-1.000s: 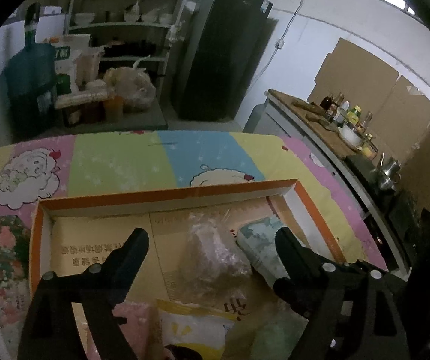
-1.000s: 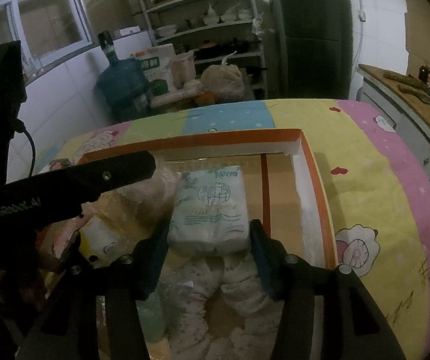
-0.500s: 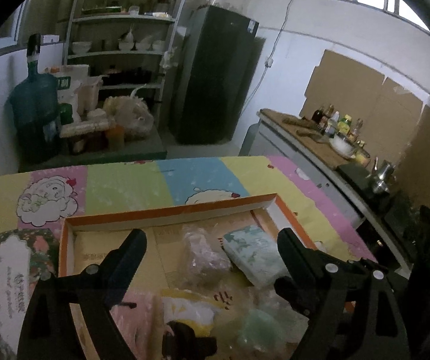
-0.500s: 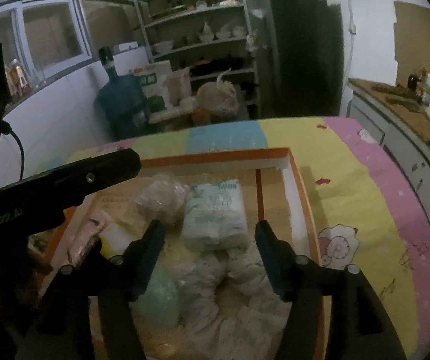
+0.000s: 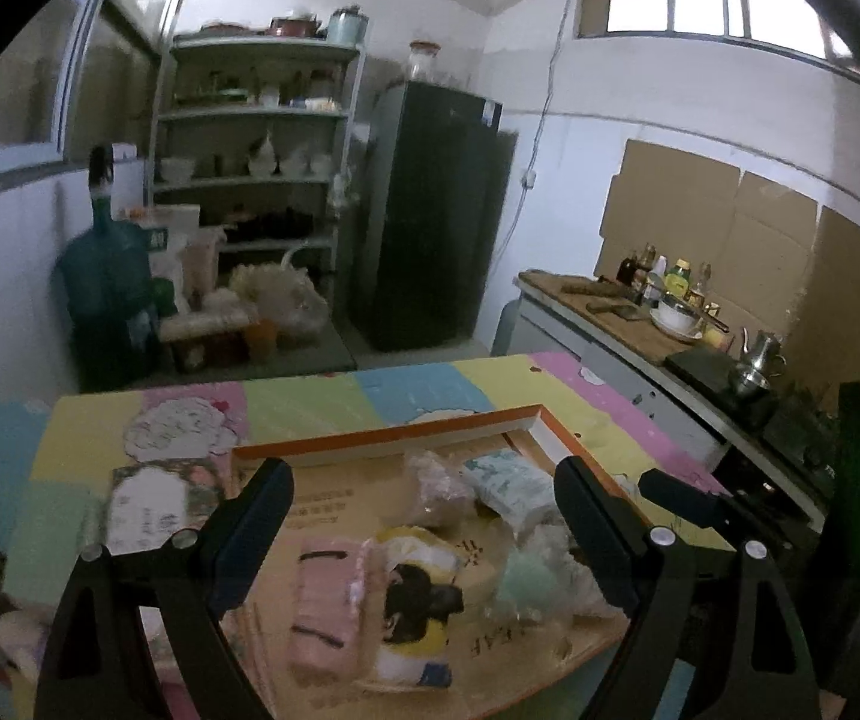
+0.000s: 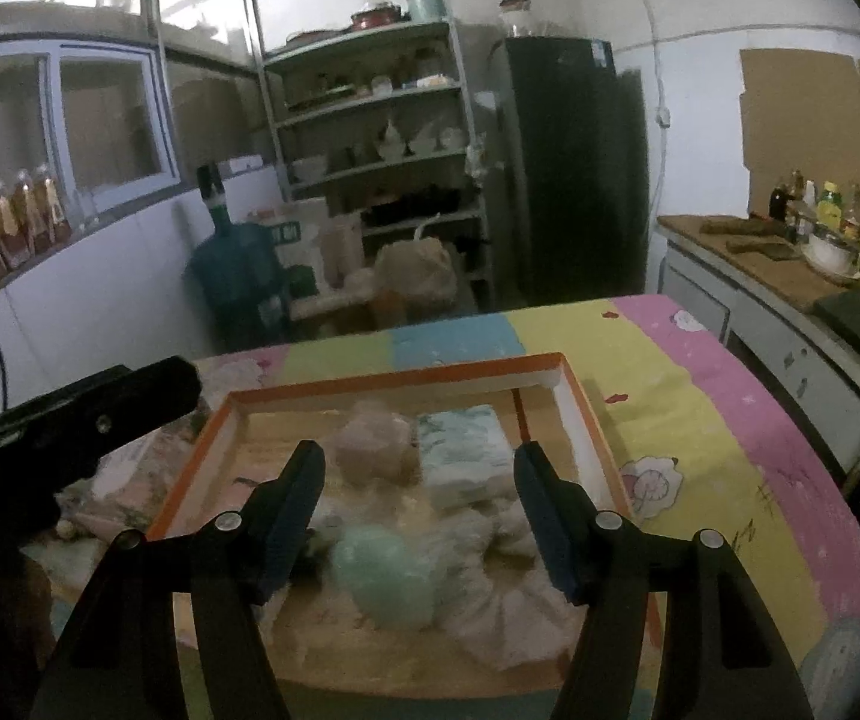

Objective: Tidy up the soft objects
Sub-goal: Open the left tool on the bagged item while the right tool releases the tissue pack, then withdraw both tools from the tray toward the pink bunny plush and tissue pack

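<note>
Hovering above a shallow cardboard box (image 6: 585, 414) with an orange rim, two black hand-held grippers both stand with their jaws spread and nothing between them. The box sits on a table covered by a pastel patchwork cloth (image 6: 700, 420) printed with cartoon sheep.

Seen from the right wrist camera, the right gripper (image 6: 418, 510) has its two dark fingers wide apart, touching none of the packets below. Its jaws frame the box's contents: a pale green soft bundle (image 6: 385, 576) nearest the camera, white crumpled fabric (image 6: 508, 588) around and to the right of it, a white and light-blue wrapped pack (image 6: 466, 450) further back, and a clear bag of brownish stuff (image 6: 373, 450) just left of that pack. The left gripper (image 6: 94, 420) shows here as a dark bar at the left edge, over the box's left side.

From the left wrist camera, the left gripper (image 5: 424, 516) is likewise spread and empty, held above the box. Between its fingers lie a pink packet (image 5: 325, 606) and, touching it on the right, a yellow and white packet (image 5: 418, 594) with a dark picture. A floral printed card (image 5: 154, 498) lies on the cloth just outside the box's left wall.

A kitchen lies behind, with shelves, a dark fridge and a water jug.
</note>
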Demonstrator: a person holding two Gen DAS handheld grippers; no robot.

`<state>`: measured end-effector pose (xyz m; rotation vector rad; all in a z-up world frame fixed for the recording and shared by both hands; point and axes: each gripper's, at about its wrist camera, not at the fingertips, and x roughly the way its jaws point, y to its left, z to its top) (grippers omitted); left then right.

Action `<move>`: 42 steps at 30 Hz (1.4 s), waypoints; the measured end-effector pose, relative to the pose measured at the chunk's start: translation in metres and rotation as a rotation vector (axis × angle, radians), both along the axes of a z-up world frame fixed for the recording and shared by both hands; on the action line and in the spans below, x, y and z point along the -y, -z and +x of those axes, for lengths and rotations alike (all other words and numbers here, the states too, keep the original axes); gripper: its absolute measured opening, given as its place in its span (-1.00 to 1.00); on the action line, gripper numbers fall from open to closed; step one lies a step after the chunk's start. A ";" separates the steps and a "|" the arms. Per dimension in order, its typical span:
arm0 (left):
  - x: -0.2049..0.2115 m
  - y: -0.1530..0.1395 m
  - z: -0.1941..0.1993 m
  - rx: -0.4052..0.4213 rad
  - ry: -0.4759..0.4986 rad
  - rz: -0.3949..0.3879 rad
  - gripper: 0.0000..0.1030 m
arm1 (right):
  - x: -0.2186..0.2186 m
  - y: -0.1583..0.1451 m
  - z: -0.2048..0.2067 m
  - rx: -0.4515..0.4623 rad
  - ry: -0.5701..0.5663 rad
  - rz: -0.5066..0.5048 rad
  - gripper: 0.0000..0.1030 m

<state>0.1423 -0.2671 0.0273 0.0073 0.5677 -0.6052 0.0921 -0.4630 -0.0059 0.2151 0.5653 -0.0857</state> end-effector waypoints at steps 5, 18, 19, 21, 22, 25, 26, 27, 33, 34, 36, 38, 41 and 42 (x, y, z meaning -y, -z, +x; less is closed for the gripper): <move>-0.024 -0.006 -0.021 0.017 -0.032 -0.005 0.72 | -0.017 -0.008 -0.015 0.026 0.001 0.020 0.31; -0.105 -0.007 -0.068 0.124 -0.211 0.030 0.72 | -0.083 -0.017 -0.053 0.068 -0.011 0.018 0.40; -0.112 -0.006 -0.071 0.126 -0.221 0.032 0.72 | -0.089 -0.016 -0.054 0.066 -0.014 0.016 0.40; -0.126 -0.005 -0.077 0.127 -0.244 0.037 0.72 | -0.101 -0.015 -0.056 0.061 -0.024 0.014 0.40; -0.132 -0.003 -0.078 0.123 -0.253 0.040 0.72 | -0.104 -0.013 -0.057 0.059 -0.028 0.014 0.40; -0.152 0.001 -0.081 0.103 -0.274 0.042 0.72 | -0.124 -0.011 -0.059 0.053 -0.047 0.017 0.40; -0.158 0.002 -0.081 0.098 -0.280 0.043 0.72 | -0.128 -0.011 -0.058 0.052 -0.050 0.017 0.40; -0.166 0.003 -0.083 0.095 -0.287 0.044 0.72 | -0.134 -0.010 -0.057 0.050 -0.055 0.018 0.40; -0.212 0.014 -0.094 0.073 -0.327 0.020 0.72 | -0.163 -0.008 -0.059 0.033 -0.086 0.015 0.44; -0.221 0.015 -0.095 0.069 -0.338 0.014 0.72 | -0.170 -0.007 -0.059 0.030 -0.093 0.012 0.44; -0.237 0.019 -0.097 0.058 -0.357 0.002 0.72 | -0.179 -0.006 -0.060 0.025 -0.105 0.009 0.44; -0.252 0.025 -0.098 0.043 -0.374 -0.009 0.72 | -0.191 -0.003 -0.060 0.017 -0.124 0.004 0.44; -0.277 0.033 -0.098 0.024 -0.408 -0.016 0.72 | -0.209 0.001 -0.058 0.001 -0.158 -0.004 0.44; -0.286 0.037 -0.098 0.014 -0.423 -0.020 0.72 | -0.214 0.003 -0.057 -0.003 -0.167 -0.006 0.44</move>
